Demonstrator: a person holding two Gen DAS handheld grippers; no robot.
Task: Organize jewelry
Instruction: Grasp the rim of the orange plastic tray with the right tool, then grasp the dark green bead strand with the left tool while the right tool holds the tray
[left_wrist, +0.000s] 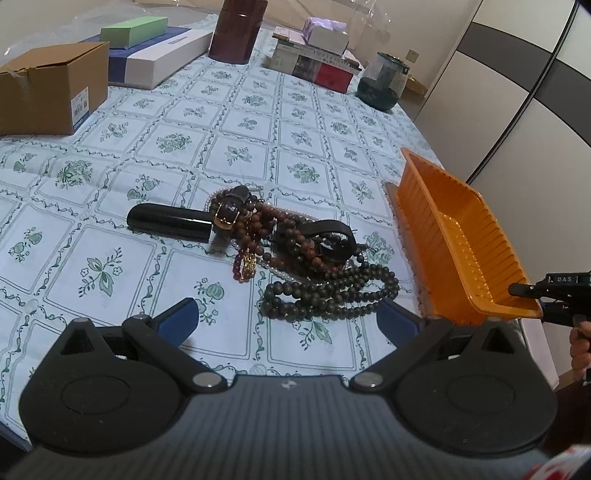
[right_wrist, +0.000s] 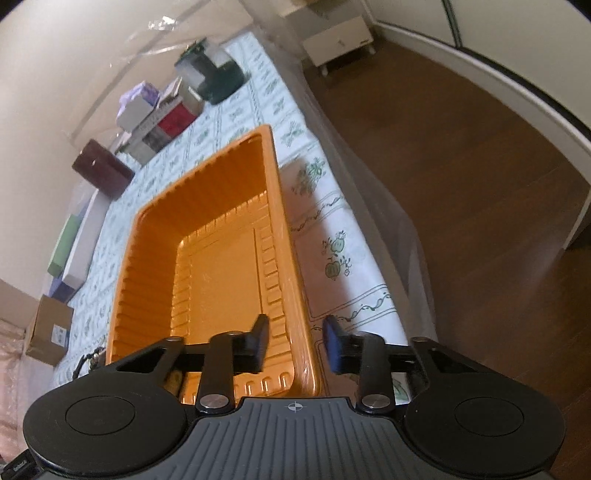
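Observation:
A tangled jewelry pile lies on the floral tablecloth in the left wrist view: dark bead necklace (left_wrist: 332, 295), brown beads (left_wrist: 280, 229), a gold-rimmed watch (left_wrist: 229, 212), a red bracelet (left_wrist: 245, 264) and a black tube case (left_wrist: 170, 221). My left gripper (left_wrist: 288, 319) hovers open just short of the pile, with nothing between its blue pads. The orange tray (left_wrist: 454, 236) sits to the right by the table edge. My right gripper (right_wrist: 297, 345) straddles the near right wall of the orange tray (right_wrist: 155, 266), one finger inside and one outside. A small gap shows on each side.
At the far end stand a cardboard box (left_wrist: 51, 88), a white-and-blue box (left_wrist: 162, 59), a green box (left_wrist: 133, 31), a dark red canister (left_wrist: 236, 29), stacked boxes (left_wrist: 317, 59) and a glass jar (left_wrist: 384, 81). The table edge drops to the wooden floor (right_wrist: 461, 184) right of the tray.

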